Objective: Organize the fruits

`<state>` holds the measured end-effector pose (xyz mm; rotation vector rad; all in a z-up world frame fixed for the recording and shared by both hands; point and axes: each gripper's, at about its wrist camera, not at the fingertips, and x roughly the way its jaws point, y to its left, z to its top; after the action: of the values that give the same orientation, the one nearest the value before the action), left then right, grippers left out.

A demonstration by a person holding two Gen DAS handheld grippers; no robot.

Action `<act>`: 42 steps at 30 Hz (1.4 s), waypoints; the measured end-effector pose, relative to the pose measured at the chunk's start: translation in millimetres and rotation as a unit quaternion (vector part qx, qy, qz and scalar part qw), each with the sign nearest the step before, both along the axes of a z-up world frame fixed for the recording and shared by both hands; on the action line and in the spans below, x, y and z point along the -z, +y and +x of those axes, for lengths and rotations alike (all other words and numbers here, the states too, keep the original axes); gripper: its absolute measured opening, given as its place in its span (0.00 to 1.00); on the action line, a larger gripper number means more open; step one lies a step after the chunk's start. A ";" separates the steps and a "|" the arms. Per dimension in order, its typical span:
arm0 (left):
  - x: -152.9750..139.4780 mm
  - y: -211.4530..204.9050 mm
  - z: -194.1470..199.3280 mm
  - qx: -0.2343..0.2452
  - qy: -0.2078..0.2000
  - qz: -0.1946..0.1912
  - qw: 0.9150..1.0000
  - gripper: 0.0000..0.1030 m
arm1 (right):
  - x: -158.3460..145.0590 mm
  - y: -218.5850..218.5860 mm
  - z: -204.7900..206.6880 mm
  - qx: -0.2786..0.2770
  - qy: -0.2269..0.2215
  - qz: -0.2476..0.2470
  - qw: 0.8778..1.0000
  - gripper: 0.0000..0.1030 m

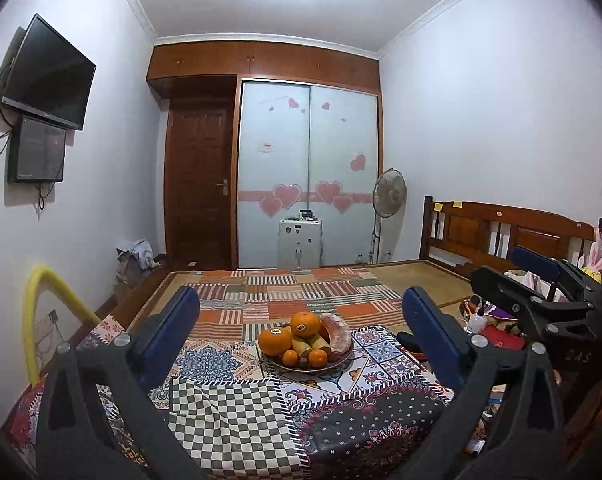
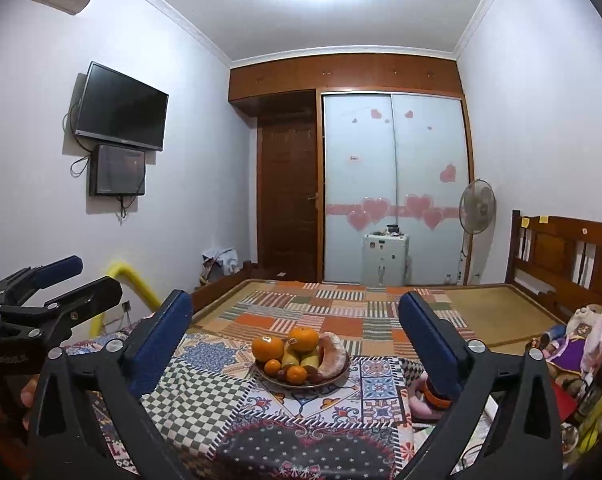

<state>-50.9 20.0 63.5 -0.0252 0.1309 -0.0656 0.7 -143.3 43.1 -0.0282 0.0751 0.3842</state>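
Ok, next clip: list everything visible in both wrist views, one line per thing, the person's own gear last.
plate: one, on the patterned cloth, holding the fruit
large oranges: two, orange, stickered, on top of the pile
small oranges: three, orange, front of plate
bananas: two or so, yellow, under the oranges
reddish fruit: one, right side of plate
patchwork cloth: one, multicoloured, over the bed
television: one, black, left wall
small screen: one, dark, under it
fan: one, by the wardrobe
left hand-held gripper: open, empty
right hand-held gripper: open, empty
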 end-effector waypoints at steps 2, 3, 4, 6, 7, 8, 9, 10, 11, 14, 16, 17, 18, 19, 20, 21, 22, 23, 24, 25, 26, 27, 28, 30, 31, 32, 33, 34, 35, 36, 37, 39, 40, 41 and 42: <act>0.7 0.9 1.2 -0.001 0.002 0.000 1.000 1.00 | 2.5 0.8 -2.2 0.001 0.000 -0.002 1.000 1.00; 1.1 0.3 1.7 -0.002 0.002 0.000 1.000 1.00 | 3.4 1.0 -2.9 0.001 0.001 -0.003 1.000 1.00; 1.1 0.8 1.1 -0.003 0.002 0.000 1.000 1.00 | 3.4 0.4 -2.7 0.001 0.001 -0.003 1.000 1.00; 1.5 -0.3 0.4 -0.004 0.000 0.001 1.000 1.00 | 3.7 0.7 -3.5 0.001 0.001 -0.004 1.000 1.00; 1.4 -1.2 0.0 -0.004 0.000 0.002 1.000 1.00 | 3.5 0.7 -3.4 0.001 0.001 -0.003 1.000 1.00; 1.4 -1.6 0.0 -0.004 0.000 0.003 1.000 1.00 | 3.3 0.7 -3.2 0.001 0.002 -0.003 1.000 1.00; 1.5 -1.9 -0.6 -0.003 0.000 0.005 1.000 1.00 | 3.1 0.7 -3.1 0.001 0.002 -0.003 1.000 1.00; 1.6 -2.1 -1.0 -0.003 0.000 0.006 1.000 1.00 | 3.3 0.7 -3.1 0.001 0.003 -0.003 1.000 1.00; 1.4 -2.9 -0.7 -0.003 -0.001 0.007 1.000 1.00 | 3.5 0.6 -3.1 0.001 0.002 -0.003 1.000 1.00; 0.9 -4.0 -1.5 -0.004 -0.002 0.008 1.000 1.00 | 3.1 0.3 -3.1 0.000 0.002 -0.002 1.000 1.00; 0.9 -3.9 -1.7 -0.003 -0.002 0.008 1.000 1.00 | 3.2 0.0 -4.0 0.000 0.001 -0.001 1.000 1.00; 0.8 -4.0 -1.7 -0.003 -0.002 0.008 1.000 1.00 | 3.2 -0.2 -4.4 0.001 0.001 -0.001 1.000 1.00; 0.8 -3.9 -1.7 -0.003 -0.002 0.008 1.000 1.00 | 2.7 -0.3 -4.9 0.002 0.000 0.000 1.000 1.00; 0.9 -3.9 -1.7 -0.003 -0.002 0.008 1.000 1.00 | 2.3 -0.5 -4.9 0.002 0.000 0.000 1.000 1.00; 0.9 -4.0 -1.7 -0.003 -0.002 0.007 1.000 1.00 | 1.9 -0.7 -5.3 0.002 0.000 0.001 1.000 1.00; 0.7 -4.0 -1.7 -0.002 -0.001 0.008 1.000 1.00 | 1.8 -0.9 -5.7 0.003 -0.001 0.002 1.000 1.00; 0.6 -4.0 -1.8 -0.002 -0.002 0.008 1.000 1.00 | 2.1 -1.1 -5.7 0.003 -0.001 0.003 1.000 1.00; 0.6 -4.1 -1.8 -0.003 -0.001 0.008 1.000 1.00 | 2.0 -1.3 -6.0 0.003 0.000 0.004 1.000 1.00; 0.6 -4.2 -1.9 -0.002 -0.002 0.008 1.000 1.00 | 2.0 -1.6 -6.5 0.003 0.000 0.005 1.000 1.00; 0.5 -4.4 -1.9 -0.002 -0.002 0.009 1.000 1.00 | 1.7 -1.8 -6.8 0.003 0.000 0.005 1.000 1.00; 0.4 -4.7 -1.8 -0.002 -0.002 0.010 1.000 1.00 | 1.8 -1.9 -6.7 0.003 0.000 0.005 1.000 1.00; 0.2 -5.0 -1.7 -0.001 -0.002 0.011 1.000 1.00 | 1.8 -2.2 -7.1 0.003 0.000 0.007 1.000 1.00; 0.3 -5.6 -1.8 0.000 -0.002 0.012 1.000 1.00 | 1.1 -2.4 -7.5 0.003 0.000 0.009 1.000 1.00; 0.2 -6.2 -2.1 0.000 -0.003 0.014 1.000 1.00 | 0.8 -3.3 -7.8 0.003 0.001 0.011 1.000 1.00; 0.2 -6.6 -2.1 0.000 -0.004 0.015 1.000 1.00 | 0.3 -3.3 -8.2 0.003 0.001 0.012 1.000 1.00; 0.1 -6.7 -2.0 0.001 -0.003 0.015 1.000 1.00 | -0.1 -3.2 -8.3 0.003 0.001 0.013 1.000 1.00; 0.1 -6.9 -2.0 0.001 -0.003 0.015 1.000 1.00 | -0.2 -3.2 -8.3 0.004 0.001 0.012 1.000 1.00; 0.1 -6.9 -2.0 0.001 -0.003 0.015 1.000 1.00 | -0.5 -3.4 -8.6 0.004 0.001 0.012 1.000 1.00; 0.1 -6.9 -2.0 0.001 -0.003 0.015 1.000 1.00 | -0.9 -3.6 -8.9 0.004 0.000 0.013 1.000 1.00; 0.0 -6.9 -2.1 0.003 -0.003 0.015 1.000 1.00 | -1.1 -3.5 -8.9 0.003 0.001 0.013 1.000 1.00; 0.1 -6.9 -2.3 0.005 -0.003 0.014 1.000 1.00 | -0.4 -3.3 -8.6 0.004 0.001 0.013 1.000 1.00; -0.1 -7.0 -2.1 0.012 -0.002 0.013 1.000 1.00 | -0.4 -3.4 -8.5 0.004 0.001 0.013 1.000 1.00; 0.0 -7.0 -2.4 0.015 -0.001 0.014 1.000 1.00 | -1.2 -3.3 -9.0 0.003 0.001 0.014 1.000 1.00; 0.0 -7.2 -2.4 0.018 -0.001 0.014 1.000 1.00 | -1.2 -3.4 -8.9 0.003 0.001 0.014 1.000 1.00; -0.3 -7.2 -2.6 0.020 0.000 0.013 1.000 1.00 | -1.9 -3.4 -8.7 0.003 0.002 0.015 1.000 1.00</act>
<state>-53.4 12.7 63.8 0.0038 0.1315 -0.1033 -8.0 -146.7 45.1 0.0015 0.0726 0.3802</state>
